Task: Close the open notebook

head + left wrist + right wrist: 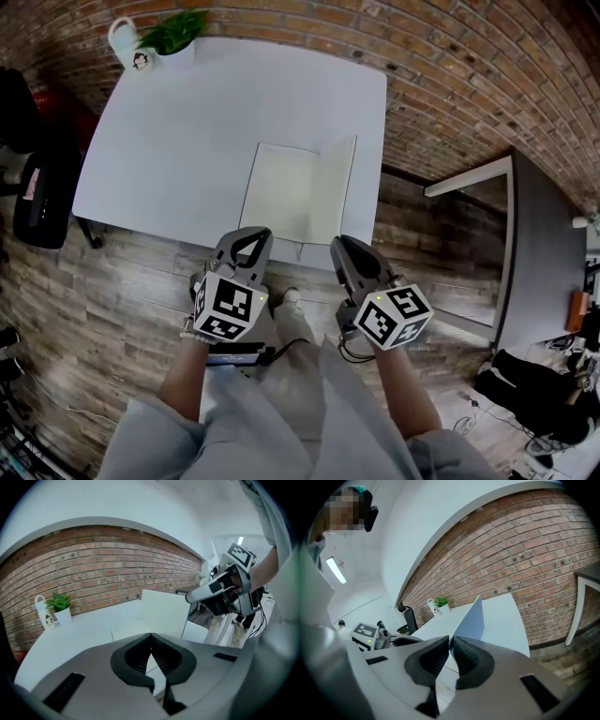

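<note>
The notebook (281, 192) lies open at the near edge of the white table (187, 122). Its left page is flat and its right cover (339, 187) is tipped up steeply. The cover seems to stand that way because the right tool (339, 244) has its jaws pinched almost together on the cover's near corner, probably to fold it over the left page. The left tool (246, 234) is fully closed and empty, and it hangs just short of the notebook's near left corner, out of the cover's path. Nothing lies on the flat page. A mug (122, 39) and a potted plant (173, 36) sit well beyond the notebook at the far corner. An office chair (37, 187) stands well to the notebook's left, off the table.
</note>
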Available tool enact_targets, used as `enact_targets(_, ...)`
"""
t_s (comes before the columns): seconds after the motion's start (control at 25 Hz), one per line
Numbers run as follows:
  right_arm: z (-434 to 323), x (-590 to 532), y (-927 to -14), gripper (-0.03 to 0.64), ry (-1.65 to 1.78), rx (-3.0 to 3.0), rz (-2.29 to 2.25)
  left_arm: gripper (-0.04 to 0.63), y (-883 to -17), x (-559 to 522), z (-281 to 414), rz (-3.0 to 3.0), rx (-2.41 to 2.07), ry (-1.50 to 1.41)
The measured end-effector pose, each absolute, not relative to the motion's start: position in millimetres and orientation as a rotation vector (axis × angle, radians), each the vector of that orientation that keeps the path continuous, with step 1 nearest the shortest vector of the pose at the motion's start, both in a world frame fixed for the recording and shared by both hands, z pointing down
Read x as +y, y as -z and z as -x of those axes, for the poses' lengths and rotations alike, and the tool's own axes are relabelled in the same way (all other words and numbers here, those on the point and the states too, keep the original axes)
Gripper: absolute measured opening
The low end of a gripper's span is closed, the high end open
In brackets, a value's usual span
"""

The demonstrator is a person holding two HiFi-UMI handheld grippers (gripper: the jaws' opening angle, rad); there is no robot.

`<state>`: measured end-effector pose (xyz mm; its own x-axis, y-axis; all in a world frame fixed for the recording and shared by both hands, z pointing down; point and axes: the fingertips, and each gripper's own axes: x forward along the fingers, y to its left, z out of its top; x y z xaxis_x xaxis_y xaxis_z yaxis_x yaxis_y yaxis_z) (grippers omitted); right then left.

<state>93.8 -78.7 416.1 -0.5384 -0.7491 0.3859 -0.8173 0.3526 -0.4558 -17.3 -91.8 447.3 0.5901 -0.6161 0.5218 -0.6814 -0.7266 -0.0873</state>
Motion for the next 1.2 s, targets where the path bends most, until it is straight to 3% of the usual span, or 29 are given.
enact_targets(0.52,-3.9,-98.6,-422.5,0.058,-0.821,-2.557,-1.17,0.018,-406.4,-87.9,80.0,-2.62,-1.345,-0.741)
enact_targets(1.2,77.4,-114.4,-509.2,0.058,-0.625,-2.338,-0.848,0.02,-413.2,-78.4,127.4,-2.491,-1.505,-0.796)
